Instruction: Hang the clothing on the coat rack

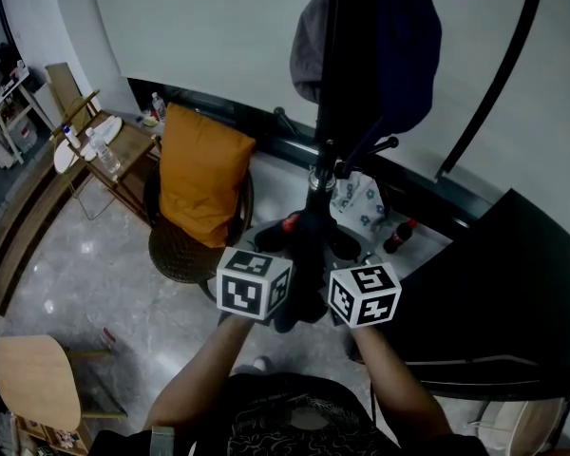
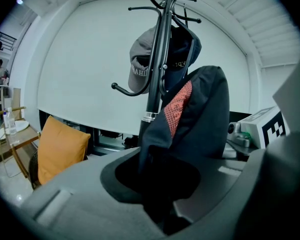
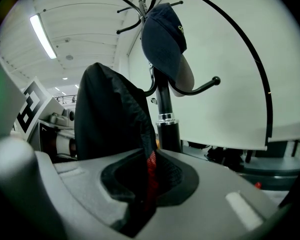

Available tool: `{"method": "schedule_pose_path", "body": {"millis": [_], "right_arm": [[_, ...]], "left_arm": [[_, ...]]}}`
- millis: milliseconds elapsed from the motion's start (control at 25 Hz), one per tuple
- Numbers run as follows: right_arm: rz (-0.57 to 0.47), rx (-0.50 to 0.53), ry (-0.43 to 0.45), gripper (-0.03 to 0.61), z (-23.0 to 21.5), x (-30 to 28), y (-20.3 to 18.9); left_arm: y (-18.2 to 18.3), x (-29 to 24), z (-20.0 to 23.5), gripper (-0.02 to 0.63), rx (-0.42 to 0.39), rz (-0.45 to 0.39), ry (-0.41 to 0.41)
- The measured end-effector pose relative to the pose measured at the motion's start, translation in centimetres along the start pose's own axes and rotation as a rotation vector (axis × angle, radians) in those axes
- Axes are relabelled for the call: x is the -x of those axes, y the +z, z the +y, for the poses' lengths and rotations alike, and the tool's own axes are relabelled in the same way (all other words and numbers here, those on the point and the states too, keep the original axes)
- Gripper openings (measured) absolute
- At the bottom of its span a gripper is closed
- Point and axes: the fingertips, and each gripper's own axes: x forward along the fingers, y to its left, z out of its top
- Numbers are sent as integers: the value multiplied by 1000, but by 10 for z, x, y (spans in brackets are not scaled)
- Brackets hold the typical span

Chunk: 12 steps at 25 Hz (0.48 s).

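A dark garment (image 1: pixel 304 259) with red mesh lining is bunched between my two grippers, just in front of the coat rack's black pole (image 1: pixel 325 112). My left gripper (image 2: pixel 157 184) is shut on one fold of it, and the cloth (image 2: pixel 200 114) rises above the jaws with the red lining showing. My right gripper (image 3: pixel 145 184) is shut on another fold (image 3: pixel 105 114), a red strip running down between its jaws. On the rack's hooks hang a grey cap (image 2: pixel 139 66) and a navy cap (image 3: pixel 162 39). A lower hook (image 3: pixel 200 86) sticks out bare.
An orange cushion (image 1: pixel 201 174) leans in a wicker chair left of the rack. A side table (image 1: pixel 123 150) with bottles stands further left, a wooden stool (image 1: pixel 38 378) at the near left. A black tabletop (image 1: pixel 522 293) lies right. A curved black rod (image 1: pixel 499 74) arcs behind.
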Motion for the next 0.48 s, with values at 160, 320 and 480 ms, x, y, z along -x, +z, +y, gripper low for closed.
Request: {"method": "schedule_pose_path", "body": {"millis": [160, 320, 480], "right_arm": [[8, 8, 10, 46, 1, 1, -1], [12, 11, 19, 54, 1, 3, -2], [20, 13, 35, 57, 3, 5, -4]], "left_arm": [[-2, 1, 0, 40, -9, 4, 23], [-5, 2, -1, 49, -17, 12, 40], [-7, 5, -2, 55, -14, 15, 66]]}}
